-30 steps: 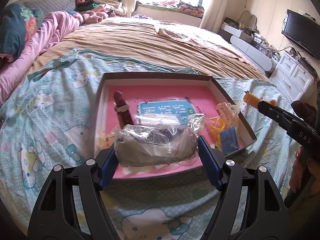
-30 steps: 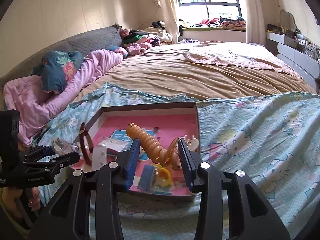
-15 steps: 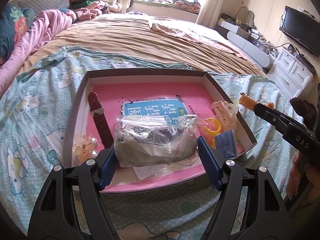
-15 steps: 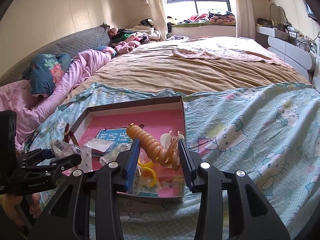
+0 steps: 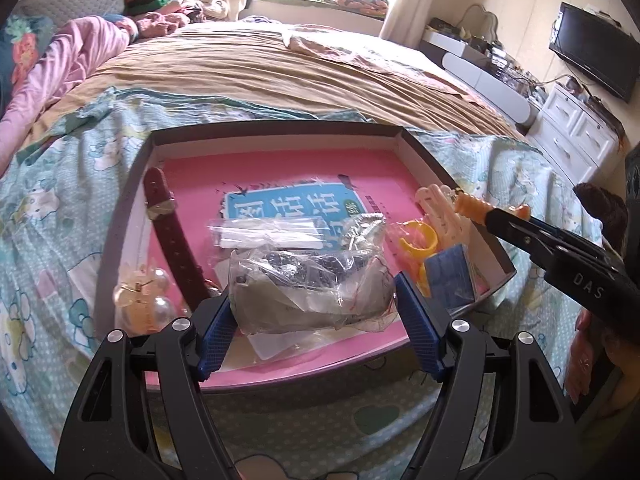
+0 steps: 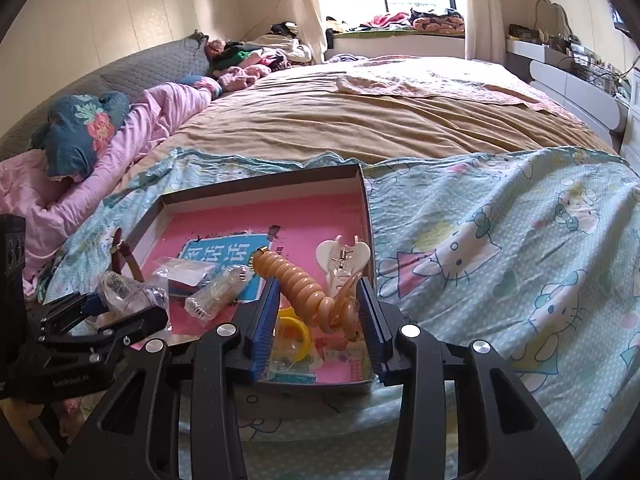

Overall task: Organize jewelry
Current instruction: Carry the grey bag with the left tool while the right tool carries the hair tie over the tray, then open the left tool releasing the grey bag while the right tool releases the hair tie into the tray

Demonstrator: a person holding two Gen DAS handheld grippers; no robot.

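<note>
On right claw (image 5: 476, 214) — "DAS" printed white.

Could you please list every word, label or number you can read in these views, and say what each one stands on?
"DAS": white letters on the black right gripper, seen from the left wrist.
Large white Chinese characters on the blue label of the pink tray liner: not legible with certainty.
Small white print on the black left gripper: too blurred to read.
</note>
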